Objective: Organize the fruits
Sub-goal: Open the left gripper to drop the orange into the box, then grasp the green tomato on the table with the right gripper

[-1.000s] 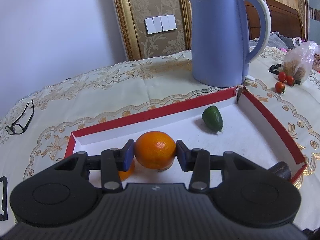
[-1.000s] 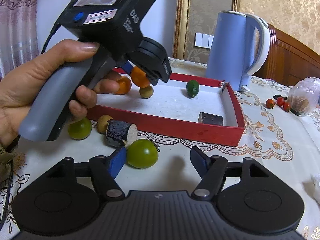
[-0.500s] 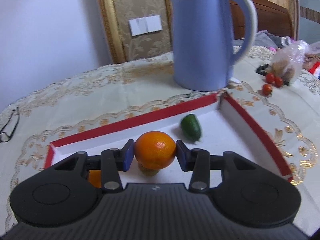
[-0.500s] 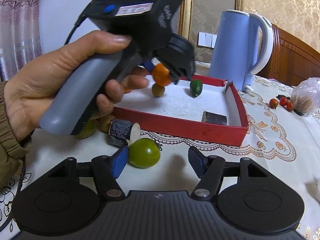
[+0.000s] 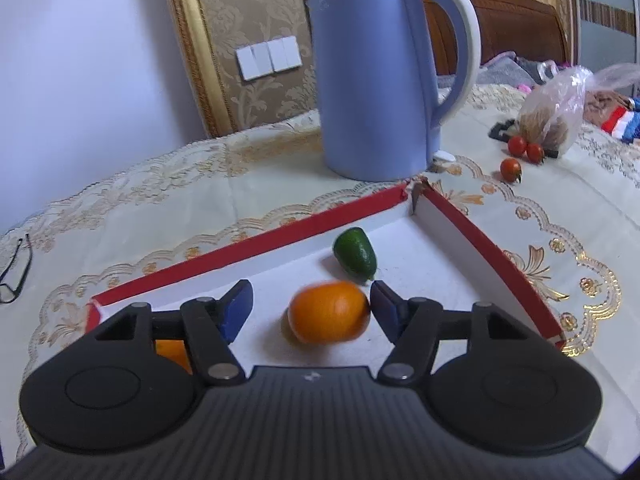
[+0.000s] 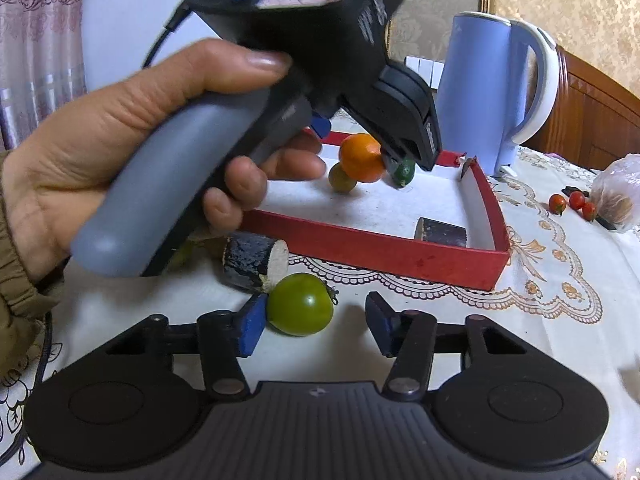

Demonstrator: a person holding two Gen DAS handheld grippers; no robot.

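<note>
While a cream tablecloth (image 5: 168,208) with gold embroidered scallops covers the round table, a shallow red box (image 5: 248,246) with a white floor sits on it as the landmark. Behind the box stands a tall blue electric kettle (image 5: 372,80). Beyond the kettle the wall has gold-patterned wallpaper in a gilt frame, a white bank of light switches (image 5: 269,58) and a plain pale wall to the left; a dark wooden headboard (image 5: 516,28) shows to the right.

Over the box floor, the left gripper (image 5: 310,306) has just been opening: its blue pads stand spread, and the orange (image 5: 329,312) (blurred) lies between them, its right side at or against the right pad, clear of the left one. A small green oval fruit (image 5: 355,254) lies just behind it, deeper in the box. Another orange fruit (image 5: 172,354) peeks out at the box's left end.

In front of the box, on the cloth, the right gripper (image 6: 314,322) has just been closing around a green tomato (image 6: 300,309); the left pad touches it, the right pad stands apart. A dark cut stub (image 6: 256,255) lies beside the tomato. Right of the box sit three cherry tomatoes (image 5: 520,152) and a plastic bag (image 5: 554,114). Spectacles (image 5: 14,270) lie far left of the box.
</note>
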